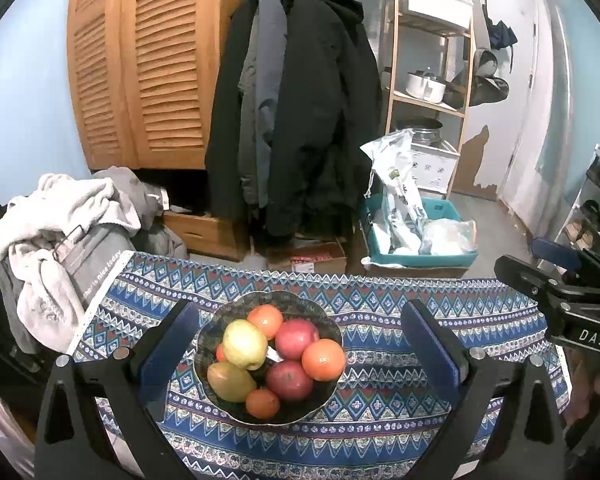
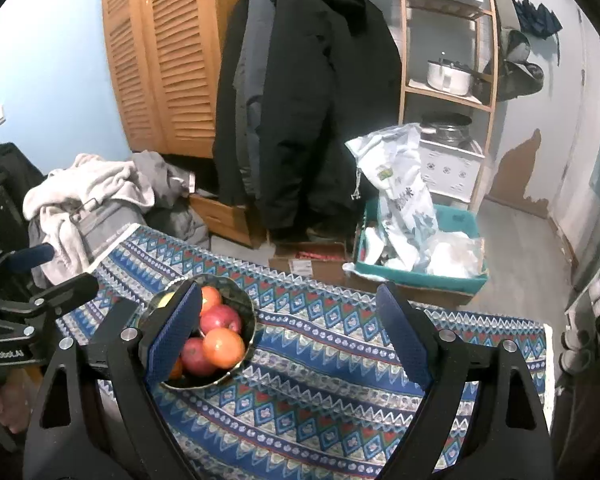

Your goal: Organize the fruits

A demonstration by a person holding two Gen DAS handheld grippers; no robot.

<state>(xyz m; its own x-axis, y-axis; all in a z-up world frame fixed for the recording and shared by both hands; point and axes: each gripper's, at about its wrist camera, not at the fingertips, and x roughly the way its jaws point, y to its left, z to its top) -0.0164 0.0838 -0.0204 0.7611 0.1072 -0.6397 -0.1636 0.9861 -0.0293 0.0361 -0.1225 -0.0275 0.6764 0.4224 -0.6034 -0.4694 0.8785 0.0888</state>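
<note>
Left gripper [image 1: 300, 344]: nearest to the lens, black arms with blue pads spread very wide, nothing between the pads — only hovering above the bowl, no contact with it.
Right gripper [image 2: 290, 336]: also wide open, empty; left pad in front of the bowl's near side in its own view, right pad over bare cloth.
Bowl [image 1: 327, 396]: dark, with scalloped rim, standing on the tablecloth, nearer to the left part of the table.
Fruits: all inside the bowl — yellow apple [image 1: 244, 344], two red apples [image 1: 296, 338] touching each other, three larger oranges [image 1: 323, 359] around the edge, yellow-green pear [image 1: 230, 380] at the near left side.
Small orange piece [image 1: 221, 354]: half hidden behind the yellow apple, kind not clear.
Tablecloth [image 1: 380, 400]: blue, with zigzag and diamond pattern, covering the table.
Behind the table: dark coats [image 1: 296, 112] hanging on a rail, wooden louvred doors [image 1: 148, 64] to the left, pile of light clothes [image 1: 60, 216] at the table's left corner.
Floor at right: teal crate [image 1: 420, 258] with white bags, wooden shelf [image 1: 432, 100] with a pot.
</note>
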